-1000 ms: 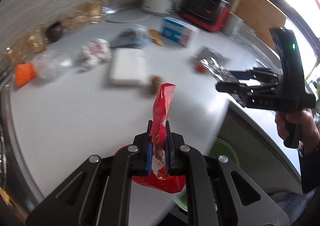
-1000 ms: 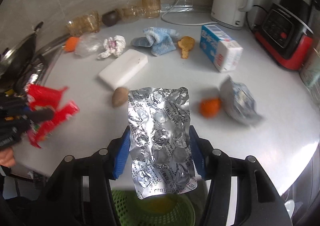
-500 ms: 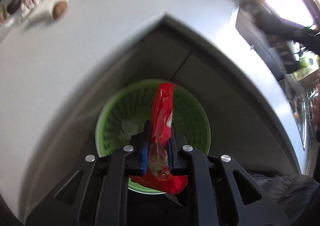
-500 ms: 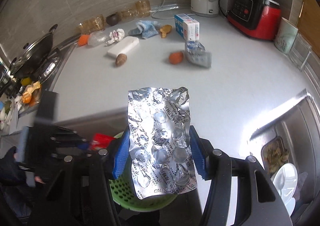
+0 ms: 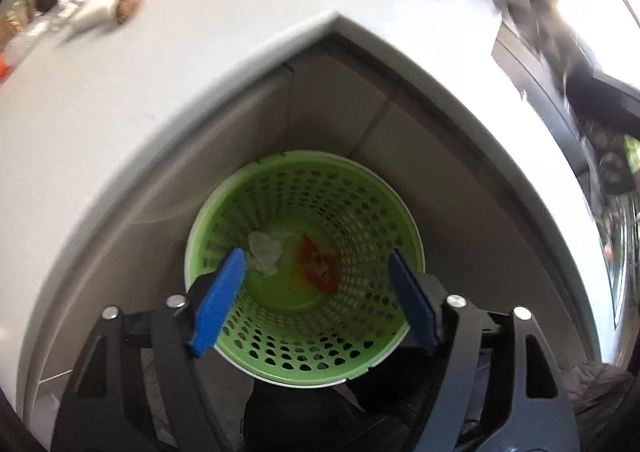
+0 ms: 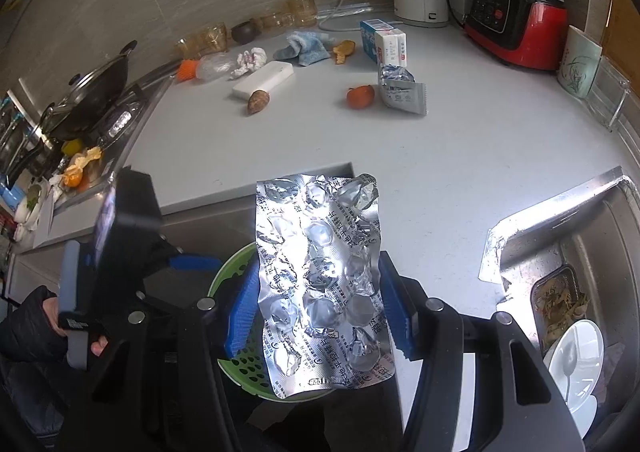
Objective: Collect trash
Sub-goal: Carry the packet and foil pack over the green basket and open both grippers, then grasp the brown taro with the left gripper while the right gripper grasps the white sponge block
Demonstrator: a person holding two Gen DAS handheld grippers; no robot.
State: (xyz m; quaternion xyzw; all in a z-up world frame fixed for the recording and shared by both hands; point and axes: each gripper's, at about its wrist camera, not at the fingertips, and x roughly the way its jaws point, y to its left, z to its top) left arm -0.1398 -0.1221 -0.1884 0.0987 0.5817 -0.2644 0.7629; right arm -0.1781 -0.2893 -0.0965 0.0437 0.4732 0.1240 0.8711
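Wrapper [image 5: 318, 266], red, now lies low-centre in the green basket [image 5: 400, 212], freed by the left gripper [image 5: 322, 296], jaws wide apart. Right gripper [image 6: 316, 308] clamps the blister pack [image 6: 320, 284] above it, next to drop.

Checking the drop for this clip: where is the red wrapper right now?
In the left wrist view, the red wrapper lies at the bottom of the green basket, right of a pale crumpled scrap, below the open left gripper.
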